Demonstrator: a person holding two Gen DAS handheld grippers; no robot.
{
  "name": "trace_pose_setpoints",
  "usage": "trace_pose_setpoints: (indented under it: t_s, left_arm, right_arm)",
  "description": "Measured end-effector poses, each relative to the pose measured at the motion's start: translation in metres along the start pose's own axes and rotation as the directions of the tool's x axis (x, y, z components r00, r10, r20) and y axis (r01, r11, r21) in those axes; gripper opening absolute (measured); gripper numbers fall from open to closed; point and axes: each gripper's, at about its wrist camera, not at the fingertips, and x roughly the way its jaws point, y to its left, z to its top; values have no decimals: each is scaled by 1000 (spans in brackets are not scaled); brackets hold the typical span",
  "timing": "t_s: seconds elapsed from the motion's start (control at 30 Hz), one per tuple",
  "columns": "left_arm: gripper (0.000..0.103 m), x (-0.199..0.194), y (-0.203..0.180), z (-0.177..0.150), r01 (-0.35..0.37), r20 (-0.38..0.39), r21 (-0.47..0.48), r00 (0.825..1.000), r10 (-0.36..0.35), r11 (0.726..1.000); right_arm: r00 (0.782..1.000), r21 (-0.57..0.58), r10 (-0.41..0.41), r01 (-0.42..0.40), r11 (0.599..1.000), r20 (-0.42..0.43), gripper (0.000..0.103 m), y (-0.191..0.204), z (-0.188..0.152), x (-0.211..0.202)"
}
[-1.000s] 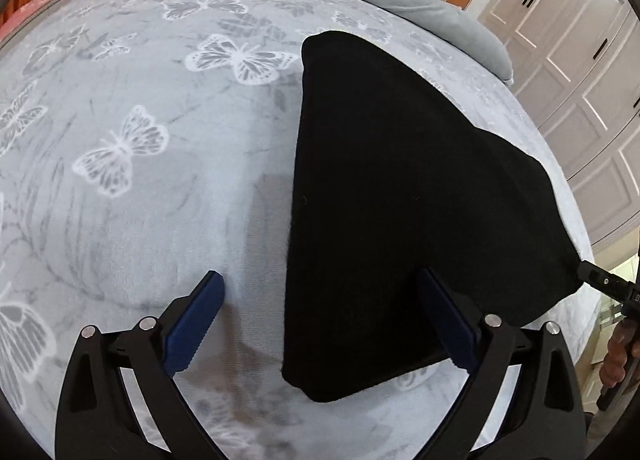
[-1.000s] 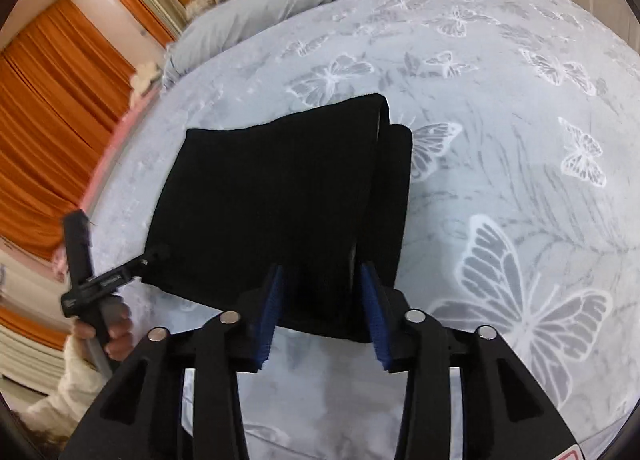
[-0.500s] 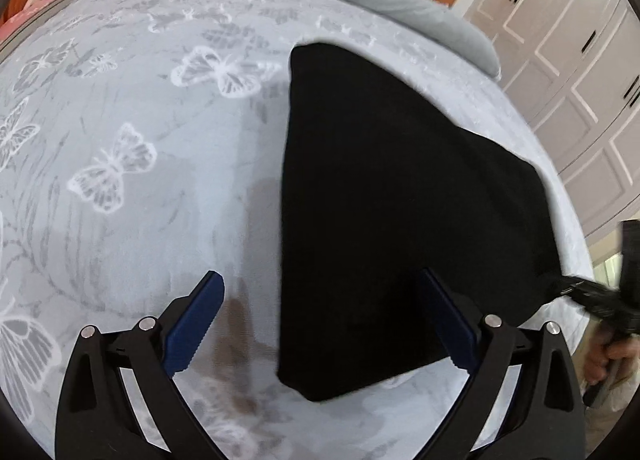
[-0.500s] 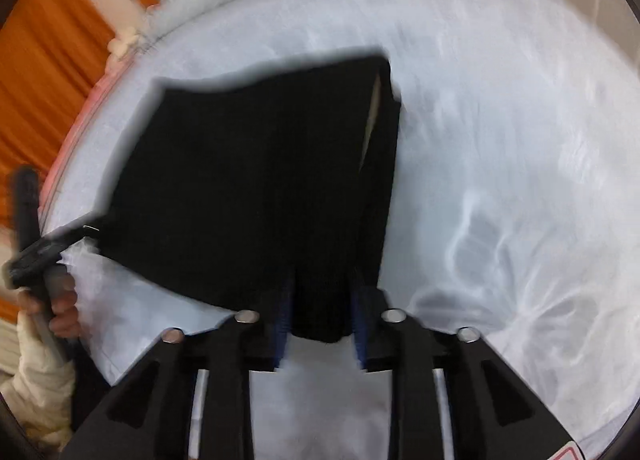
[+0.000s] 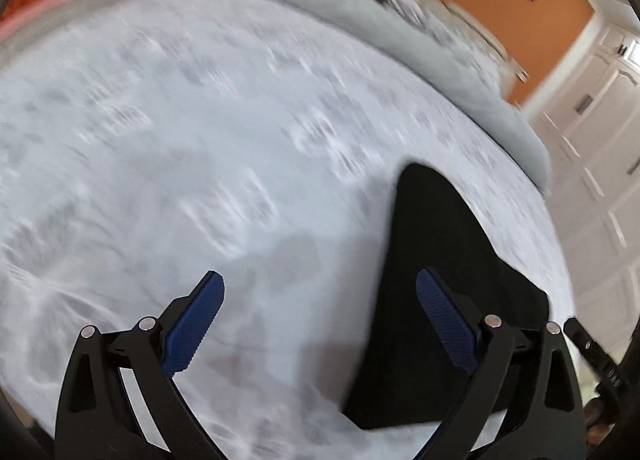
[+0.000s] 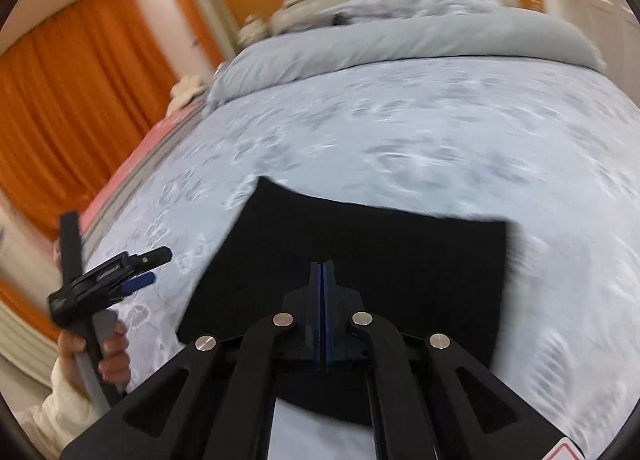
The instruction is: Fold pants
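Observation:
The black pants [image 5: 440, 260] lie folded into a flat rectangle on the butterfly-print bedspread [image 5: 200, 139]. My left gripper [image 5: 320, 280] hovers open above the bed, with bare bedspread between its blue pads; its right finger overlaps the pants' left edge. In the right wrist view the pants [image 6: 380, 252] spread wide beneath my right gripper [image 6: 323, 264]. Its jaws are closing and the blue pads meet, with no cloth visible between them. The left gripper [image 6: 154, 268] shows at the left, open, held by a hand [image 6: 112, 356]. Both views are blurred.
A grey duvet [image 6: 400, 43] is bunched across the head of the bed. Orange curtains [image 6: 80, 99] hang beyond the bed's left side, and white wardrobe doors [image 5: 600, 139] stand past its right side. The bedspread [image 6: 440, 131] stretches beyond the pants.
My right gripper's jaws straddled the pants' near edge; now they are shut above the cloth. Both grippers have lifted and pulled back, so the pants sit lower in each view.

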Motion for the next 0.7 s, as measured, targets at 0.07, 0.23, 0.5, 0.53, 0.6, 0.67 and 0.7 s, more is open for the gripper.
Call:
trace_pose_setpoints:
  t_s: [0.07,0.23,0.5,0.53,0.6,0.67,0.7]
  left_arm:
    - [95,-5,1,1,-35,30,35,999,34,999]
    - [95,-1,3,2,-5,-7,78,1000,6,997]
    - [95,6,-28,-17,240,-139,116,965,-224,964]
    - [95,12,-37,-22,244,-166,138,961,-221,960]
    - [95,37,-57,-39,176,-235,220,964,-123,960]
    - [97,56,-64,-52,92,-249,281,968,-20,955]
    - [97,58,-62,-55,83,-244,275,970,-14,958]
  right_arm:
    - [1000,-15,-5,4,1000,-20,1,15,12,23]
    - [980,63,-58,71,995,-188,1,12,5,131]
    - [995,130,-7,20,991,-102,1,4,28,96]
    - [990,135,-37,55,989,-133,0,-7,25,103]
    - [986,197,-41,74,978,-164,0,-45,16,119]
    - [992,352,6,39,935,-127,0,-69,20,110]
    - [994,343,-23,58,938,-105,6,-65,25,100]
